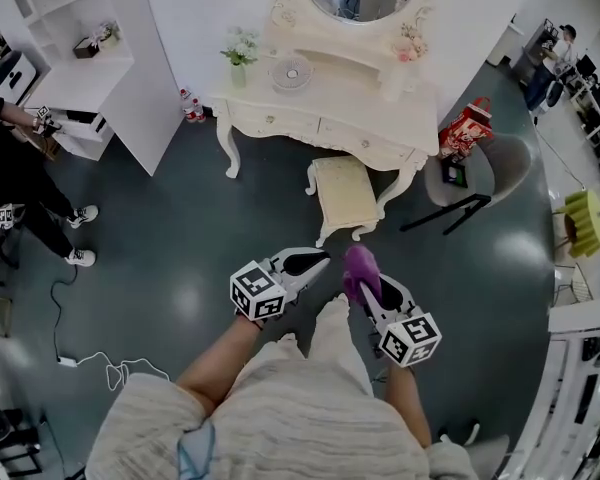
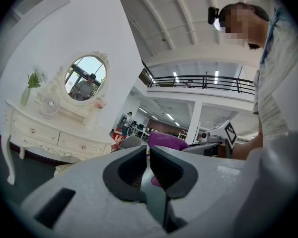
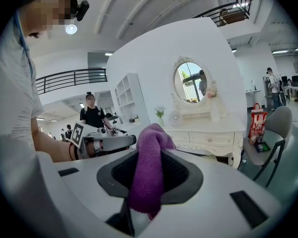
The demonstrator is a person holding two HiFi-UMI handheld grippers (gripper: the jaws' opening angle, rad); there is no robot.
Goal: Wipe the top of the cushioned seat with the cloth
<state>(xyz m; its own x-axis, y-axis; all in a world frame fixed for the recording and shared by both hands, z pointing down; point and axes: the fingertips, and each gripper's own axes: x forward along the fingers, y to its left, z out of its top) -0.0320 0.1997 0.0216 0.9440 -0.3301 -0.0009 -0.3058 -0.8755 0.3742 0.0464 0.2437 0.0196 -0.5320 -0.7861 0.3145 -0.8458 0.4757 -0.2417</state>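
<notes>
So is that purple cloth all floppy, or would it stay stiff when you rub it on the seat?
Probably floppy: the purple cloth bends over and droops where the right gripper pinches it. It looks fuzzy and light, so it likely won't slip out. Pushed across the cushioned seat, it would probably bunch up rather than slide flat.

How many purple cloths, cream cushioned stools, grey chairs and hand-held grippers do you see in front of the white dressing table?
purple cloth: 1
cream cushioned stool with curved legs: 1
grey chair with black legs: 1
grey two-jaw grippers: 2, the left gripper and the right gripper
Total: 5
</notes>
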